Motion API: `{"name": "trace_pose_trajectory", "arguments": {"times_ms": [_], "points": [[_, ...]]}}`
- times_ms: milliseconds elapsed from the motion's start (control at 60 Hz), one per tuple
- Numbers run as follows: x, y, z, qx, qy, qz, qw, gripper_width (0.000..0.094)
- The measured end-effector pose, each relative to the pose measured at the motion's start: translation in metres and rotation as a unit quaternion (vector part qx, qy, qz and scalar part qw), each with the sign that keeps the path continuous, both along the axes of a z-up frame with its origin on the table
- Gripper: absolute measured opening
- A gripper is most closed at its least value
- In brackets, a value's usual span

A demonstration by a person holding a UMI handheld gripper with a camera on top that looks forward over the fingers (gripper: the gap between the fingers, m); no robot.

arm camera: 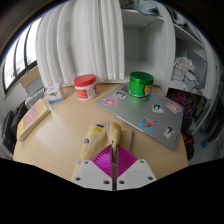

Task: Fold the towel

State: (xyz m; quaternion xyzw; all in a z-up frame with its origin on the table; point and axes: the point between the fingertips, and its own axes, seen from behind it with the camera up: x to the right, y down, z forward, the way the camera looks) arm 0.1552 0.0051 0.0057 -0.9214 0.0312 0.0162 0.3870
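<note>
A small beige-yellow towel (99,138) lies bunched on the wooden table (60,140), just ahead of my fingers. One fold of it rises into the narrow line between my magenta pads (100,160). My gripper (113,152) is low over the table, and its two fingers are closed together on that fold of the towel. The part of the towel under the fingers is hidden.
Beyond the towel lies a grey laptop (150,112) covered in stickers. Behind it stand a green tub (140,84) and a red tub with a white lid (86,86). A book (33,118) lies at the table's left. White curtains (95,40) hang behind.
</note>
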Motion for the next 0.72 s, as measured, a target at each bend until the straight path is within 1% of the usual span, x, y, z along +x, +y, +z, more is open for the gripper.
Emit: {"name": "trace_pose_trajectory", "arguments": {"times_ms": [33, 50, 67, 83, 167, 200, 217, 233, 250, 283, 317, 333, 383, 417, 533, 617, 717], "points": [[0.005, -0.005, -0.017, -0.018, -0.004, 0.003, 1.0, 0.0034], [0.005, -0.005, -0.015, -0.015, -0.003, 0.004, 1.0, 0.0038], [0.006, 0.001, -0.013, 0.0, 0.002, 0.004, 1.0, 0.0036], [0.007, 0.002, -0.014, 0.006, 0.004, 0.004, 1.0, 0.0036], [0.007, 0.0, -0.015, -0.004, 0.016, -0.002, 1.0, 0.0043], [0.007, -0.001, -0.013, -0.008, 0.021, -0.006, 1.0, 0.0095], [0.007, -0.002, -0.013, -0.011, 0.024, -0.007, 1.0, 0.014], [0.007, -0.004, -0.013, -0.015, 0.025, -0.009, 1.0, 0.0206], [0.008, -0.006, -0.012, -0.019, 0.026, -0.011, 0.999, 0.0293], [0.008, -0.01, -0.007, -0.022, 0.03, -0.013, 0.999, 0.0525], [0.006, -0.012, 0.002, -0.016, 0.037, -0.013, 0.999, 0.0758], [0.006, -0.013, 0.007, -0.012, 0.04, -0.014, 0.999, 0.0852], [0.005, -0.02, 0.022, -0.004, 0.049, -0.02, 0.999, 0.0821], [0.005, -0.027, 0.03, -0.002, 0.052, -0.027, 0.998, 0.0835], [0.008, -0.059, 0.061, 0.003, 0.049, -0.052, 0.997, 0.0836], [0.008, -0.084, 0.074, -0.001, 0.056, -0.082, 0.995, 0.0834], [0.01, -0.114, 0.095, 0.005, 0.077, -0.119, 0.99, 0.0836]]}}
